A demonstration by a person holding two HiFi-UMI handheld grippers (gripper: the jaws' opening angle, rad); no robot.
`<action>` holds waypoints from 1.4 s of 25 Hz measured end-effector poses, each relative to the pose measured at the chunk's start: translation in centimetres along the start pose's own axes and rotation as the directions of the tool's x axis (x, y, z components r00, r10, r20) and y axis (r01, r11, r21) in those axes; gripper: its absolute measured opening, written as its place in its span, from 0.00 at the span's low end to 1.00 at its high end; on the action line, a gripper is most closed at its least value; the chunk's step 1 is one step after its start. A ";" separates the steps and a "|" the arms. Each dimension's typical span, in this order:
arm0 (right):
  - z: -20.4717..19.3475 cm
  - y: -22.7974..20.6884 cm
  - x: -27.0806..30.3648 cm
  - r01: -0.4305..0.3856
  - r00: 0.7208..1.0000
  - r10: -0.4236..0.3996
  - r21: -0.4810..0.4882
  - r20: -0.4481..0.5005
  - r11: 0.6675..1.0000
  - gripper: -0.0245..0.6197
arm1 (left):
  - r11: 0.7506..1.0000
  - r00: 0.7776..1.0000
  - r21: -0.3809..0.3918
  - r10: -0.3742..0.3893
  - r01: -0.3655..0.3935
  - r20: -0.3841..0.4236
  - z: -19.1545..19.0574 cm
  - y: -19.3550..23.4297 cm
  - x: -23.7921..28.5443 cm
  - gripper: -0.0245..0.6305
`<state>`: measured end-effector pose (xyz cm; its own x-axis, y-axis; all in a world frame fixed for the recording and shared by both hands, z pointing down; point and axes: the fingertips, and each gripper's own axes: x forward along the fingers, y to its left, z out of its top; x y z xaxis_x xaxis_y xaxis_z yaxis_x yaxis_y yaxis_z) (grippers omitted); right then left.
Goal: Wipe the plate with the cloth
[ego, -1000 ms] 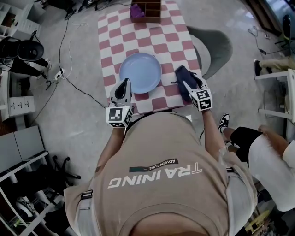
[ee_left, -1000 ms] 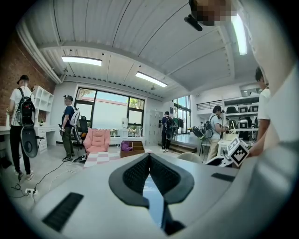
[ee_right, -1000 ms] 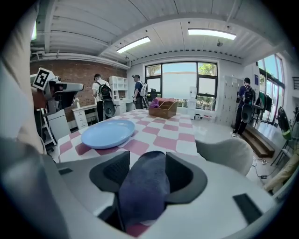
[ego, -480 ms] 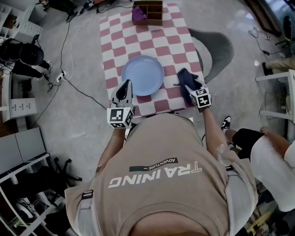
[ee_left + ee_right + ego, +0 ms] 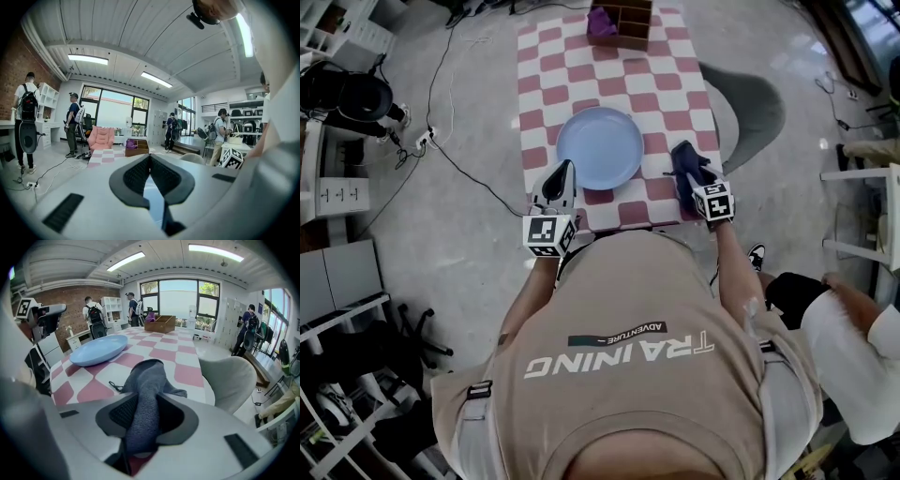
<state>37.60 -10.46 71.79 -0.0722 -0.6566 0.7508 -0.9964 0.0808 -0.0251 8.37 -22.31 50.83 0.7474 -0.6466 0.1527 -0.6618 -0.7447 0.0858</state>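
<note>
**A:** What do you see from the head view?

**B:** My left gripper (image 5: 563, 172) is at the near edge of the checked table (image 5: 581, 75), just beside the blue plate (image 5: 600, 147). My right gripper (image 5: 693, 174) points down onto the dark cloth (image 5: 681, 157), which lies on the table to the right of the plate and apart from it. A wooden box (image 5: 623, 23) stands at the far end.

**A:** And in the left gripper view?

**B:** The jaws meet at their tips with nothing between them. A strip of the plate's blue (image 5: 152, 201) shows through the narrow gap further back.

**A:** What about the right gripper view?

**B:** The jaws have just been closing. The pads now press on a bunched ridge of the grey-blue cloth (image 5: 147, 376). The rest of the cloth lies on the table ahead. The plate (image 5: 98, 350) is off to the left and not touched. A grey chair (image 5: 229, 376) stands at the table's right side.
</note>
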 end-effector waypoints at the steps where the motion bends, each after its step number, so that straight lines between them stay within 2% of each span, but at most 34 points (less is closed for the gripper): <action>1: 0.0 -0.1 0.0 0.000 1.000 0.000 0.000 -0.014 1.000 0.25 | 1.000 1.000 -0.003 0.005 -0.005 0.002 0.0 0.1 -0.2 0.06; 4: 0.4 0.2 -0.2 -0.005 0.999 0.004 -0.017 -0.042 1.000 0.22 | 1.000 1.000 -0.011 0.025 -0.025 0.009 0.1 0.6 -0.8 0.06; 6: 1.6 0.9 -0.7 -0.011 1.000 0.010 -0.044 -0.023 0.999 0.21 | 0.999 0.999 -0.014 0.037 -0.037 0.014 0.2 1.0 -1.3 0.06; 9: 5.8 2.6 -1.7 -0.038 0.998 0.043 -0.117 0.045 0.992 0.21 | 0.998 0.998 -0.015 0.055 -0.054 0.028 0.4 1.6 -1.9 0.06; 12: 10.9 4.9 -1.3 -0.091 0.990 0.112 -0.212 0.091 0.973 0.21 | 0.996 0.995 -0.021 0.091 -0.090 0.039 0.1 2.4 -3.1 0.06; 15: 15.2 8.3 0.6 -0.165 0.976 0.201 -0.307 0.089 0.937 0.21 | 0.992 0.992 -0.035 0.124 -0.123 0.036 -0.8 3.2 -4.3 0.06; 19: 18.5 12.9 4.3 -0.229 0.963 0.269 -0.460 0.022 0.858 0.21 | 0.986 0.988 -0.072 0.150 -0.148 0.026 -1.8 4.0 -5.5 0.06; 22: 18.4 14.9 7.6 -0.261 0.961 0.268 -0.535 -0.066 0.804 0.21 | 0.983 0.986 -0.083 0.166 -0.163 0.034 -1.9 4.4 -6.1 0.06; 24: 17.3 15.1 9.4 -0.276 0.961 0.242 -0.558 -0.136 0.782 0.21 | 0.982 0.983 -0.083 0.176 -0.172 0.045 -1.7 4.6 -6.3 0.06; 26: 15.7 14.6 11.0 -0.282 0.958 0.203 -0.553 -0.201 0.784 0.21 | 0.980 0.981 -0.082 0.184 -0.179 0.055 -1.5 5.1 -6.6 0.06; 29: 13.3 13.7 12.1 -0.283 0.947 0.152 -0.510 -0.283 0.812 0.21 | 0.978 0.978 -0.076 0.200 -0.194 0.067 -1.1 6.1 -7.0 0.06; 32: 13.2 13.6 12.2 -0.282 0.945 0.138 -0.532 -0.295 0.798 0.21 | 0.975 0.974 -0.084 0.214 -0.207 0.076 -0.8 6.9 -7.4 0.06; 35: 13.6 14.1 12.2 -0.291 0.946 0.145 -0.568 -0.289 0.770 0.21 | 0.974 0.974 -0.089 0.215 -0.209 0.074 -0.9 7.5 -7.3 0.06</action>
<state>22.03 -27.54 71.62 -0.2000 -0.3927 0.8977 -0.7209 0.6794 0.1366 -2.10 -22.99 51.24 0.5895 -0.8023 0.0938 -0.8057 -0.5757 0.1397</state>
